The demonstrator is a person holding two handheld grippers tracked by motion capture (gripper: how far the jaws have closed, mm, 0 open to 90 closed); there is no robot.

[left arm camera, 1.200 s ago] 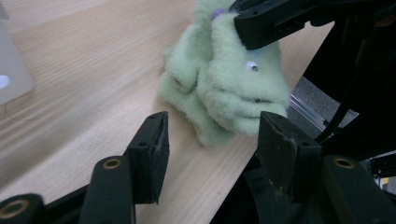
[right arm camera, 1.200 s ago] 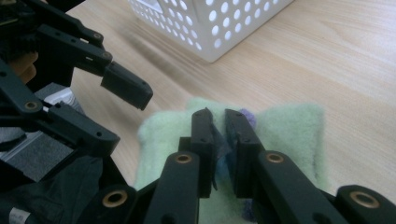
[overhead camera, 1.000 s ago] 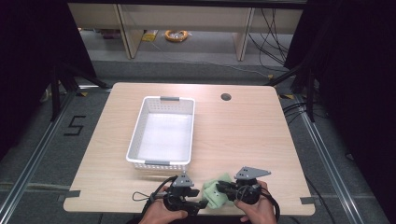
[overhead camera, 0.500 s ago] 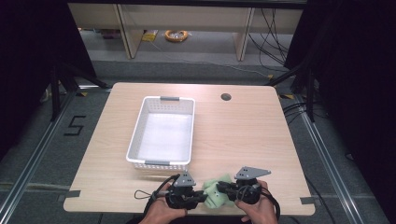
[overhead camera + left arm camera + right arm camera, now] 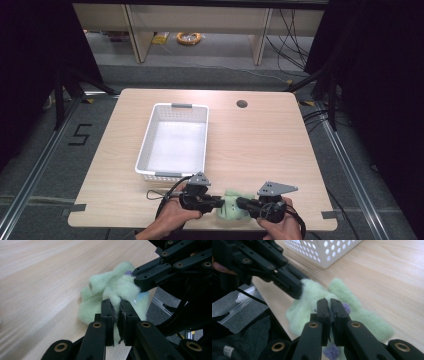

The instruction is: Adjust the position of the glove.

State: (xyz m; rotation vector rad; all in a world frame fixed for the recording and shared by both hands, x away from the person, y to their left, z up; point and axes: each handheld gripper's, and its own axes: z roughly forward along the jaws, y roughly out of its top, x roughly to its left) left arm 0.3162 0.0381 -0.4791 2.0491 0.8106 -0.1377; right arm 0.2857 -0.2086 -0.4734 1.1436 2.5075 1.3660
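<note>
Much of the pale green fuzzy toy (image 5: pixel 231 207) is hard to read: in the high view it is a small soft lump at the near edge of the table (image 5: pixel 260 145), wedged between the two grippers, and its shape cannot be made out there. The left gripper view shows its plush body (image 5: pixel 110 290) bunched and partly blurred, with a scrap of purple showing near the far gripper's tip; the right gripper view shows the same plush (image 5: pixel 352 305) with purple tufts, one at the very bottom half cut off by the frame. The left gripper (image 5: pixel 216 202) has its jaws pressed together on a fold of the green plush, as its own view shows (image 5: pixel 117 315). The right gripper (image 5: pixel 243 203) likewise has its jaws pinched closed on the plush, seen in its own view (image 5: pixel 329 312); whatever lies between the pads is hidden by the jaws themselves. Both hands are cut off by the bottom edge of the high view, the left hand (image 5: pixel 172 220) and the right hand (image 5: pixel 280 227) showing only in part. Beyond the toy, a white perforated basket (image 5: pixel 150 150) sits on the left half of the table, well apart from the grippers' tips, and its corner (image 5: pixel 329 252) appears in the right gripper view. A round cable hole (image 5: pixel 242 104) lies near the far edge of the table.
</note>
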